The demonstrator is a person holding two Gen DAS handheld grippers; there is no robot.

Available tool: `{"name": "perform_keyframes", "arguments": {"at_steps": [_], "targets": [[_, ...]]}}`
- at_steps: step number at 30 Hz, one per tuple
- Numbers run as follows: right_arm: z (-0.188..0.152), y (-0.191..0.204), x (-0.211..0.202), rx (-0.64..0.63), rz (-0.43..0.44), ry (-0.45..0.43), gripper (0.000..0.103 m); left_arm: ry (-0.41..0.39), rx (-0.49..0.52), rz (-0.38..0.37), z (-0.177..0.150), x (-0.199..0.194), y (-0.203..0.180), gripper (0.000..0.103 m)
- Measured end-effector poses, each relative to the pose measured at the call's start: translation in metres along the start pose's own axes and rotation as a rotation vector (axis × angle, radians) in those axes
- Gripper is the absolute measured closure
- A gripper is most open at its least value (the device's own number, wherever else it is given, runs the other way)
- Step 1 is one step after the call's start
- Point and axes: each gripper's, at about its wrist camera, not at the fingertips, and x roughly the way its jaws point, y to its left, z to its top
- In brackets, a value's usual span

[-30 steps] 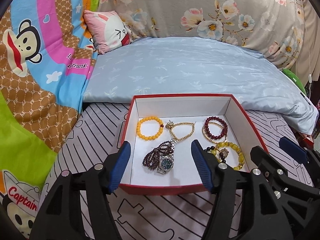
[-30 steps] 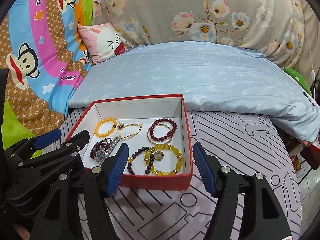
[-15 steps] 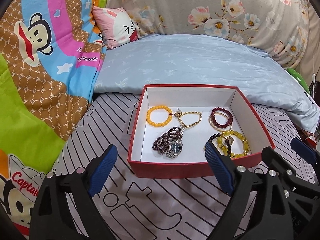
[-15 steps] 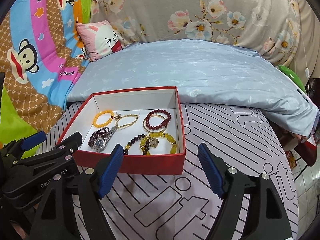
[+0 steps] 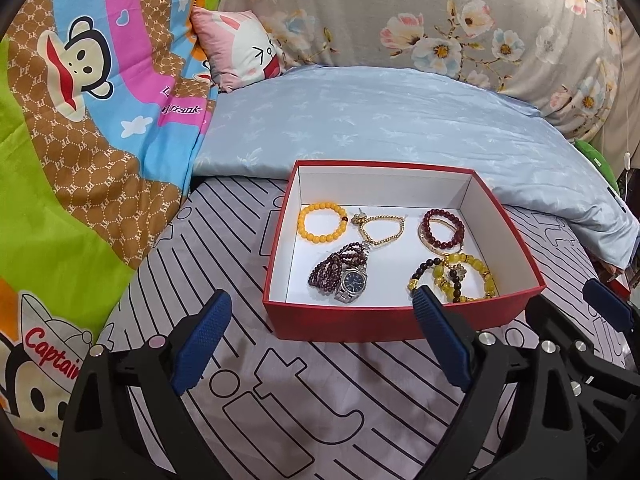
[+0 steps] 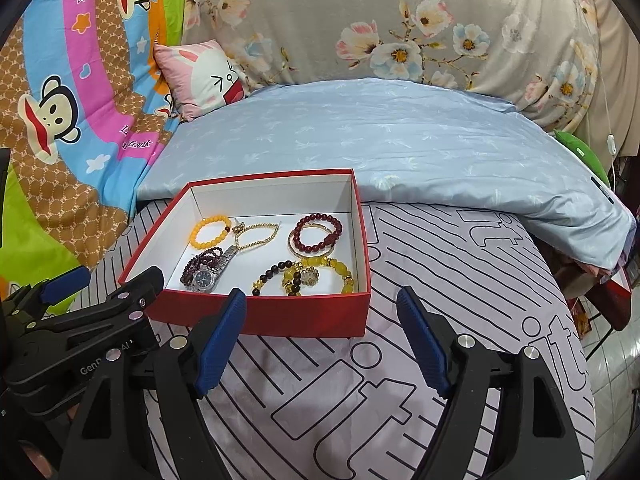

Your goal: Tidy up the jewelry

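A red box (image 5: 352,322) (image 6: 280,318) with a white inside sits on a striped cloth. It holds an orange bead bracelet (image 5: 322,222), a gold chain (image 5: 382,230), a dark red bead bracelet (image 5: 442,228), a purple bead strand beside a silver watch (image 5: 352,282) and a yellow bead bracelet (image 5: 460,276). My left gripper (image 5: 320,344) is open and empty, just in front of the box. My right gripper (image 6: 322,340) is open and empty, in front of the box's right corner.
A light blue quilt (image 5: 384,124) lies behind the box. A pink pillow (image 5: 244,50) and a cartoon blanket (image 5: 72,120) lie at the left. The cloth's right edge (image 6: 576,320) drops to a tiled floor.
Both grippers have drawn back from the box toward the near side and opened wider. The jewelry lies as before.
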Motion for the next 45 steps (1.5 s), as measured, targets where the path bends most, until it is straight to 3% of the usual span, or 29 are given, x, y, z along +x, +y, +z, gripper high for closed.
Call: {"name": "perform_keyframes", "arguments": {"at_steps": [45], "targets": [[-0.022, 0.001, -0.020, 0.002, 0.011, 0.015, 0.029, 0.012, 0.005, 0.018, -0.021, -0.019, 0.002, 0.015]]}}
